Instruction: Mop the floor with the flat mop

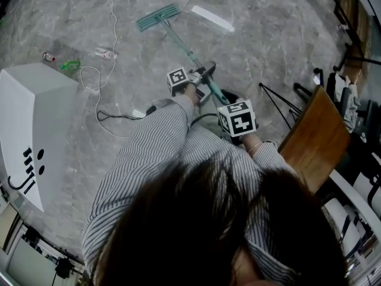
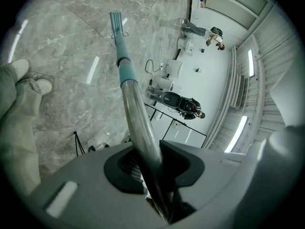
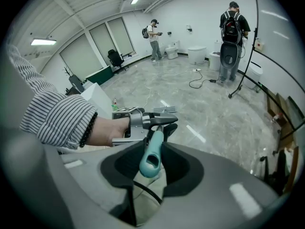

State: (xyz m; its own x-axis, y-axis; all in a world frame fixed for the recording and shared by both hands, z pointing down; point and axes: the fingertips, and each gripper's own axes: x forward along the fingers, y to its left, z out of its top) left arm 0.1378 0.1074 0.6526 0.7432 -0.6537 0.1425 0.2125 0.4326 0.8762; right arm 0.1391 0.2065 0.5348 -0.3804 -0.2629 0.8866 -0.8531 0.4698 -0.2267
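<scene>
The flat mop's teal head [image 1: 158, 16] lies on the grey marble floor ahead, and its pole [image 1: 186, 51] slants back toward me. My left gripper [image 1: 205, 76] is shut on the steel part of the pole [image 2: 136, 123], which runs out between the jaws of the left gripper [image 2: 145, 163] to the mop head [image 2: 116, 20]. My right gripper [image 1: 229, 103] points steeply down and is shut on the teal handle end [image 3: 151, 159]. In the right gripper view the left gripper [image 3: 157, 123] clamps the pole just beyond, with the mop head [image 3: 164, 110] behind it.
A white cabinet [image 1: 30, 124] stands at the left, with a white cable [image 1: 110, 58], small bottles [image 1: 47, 56] and a green item [image 1: 70, 65] on the floor nearby. A wooden board [image 1: 315, 139] and tripod legs [image 1: 274, 100] are at the right. Two people [image 3: 232, 27] stand far off.
</scene>
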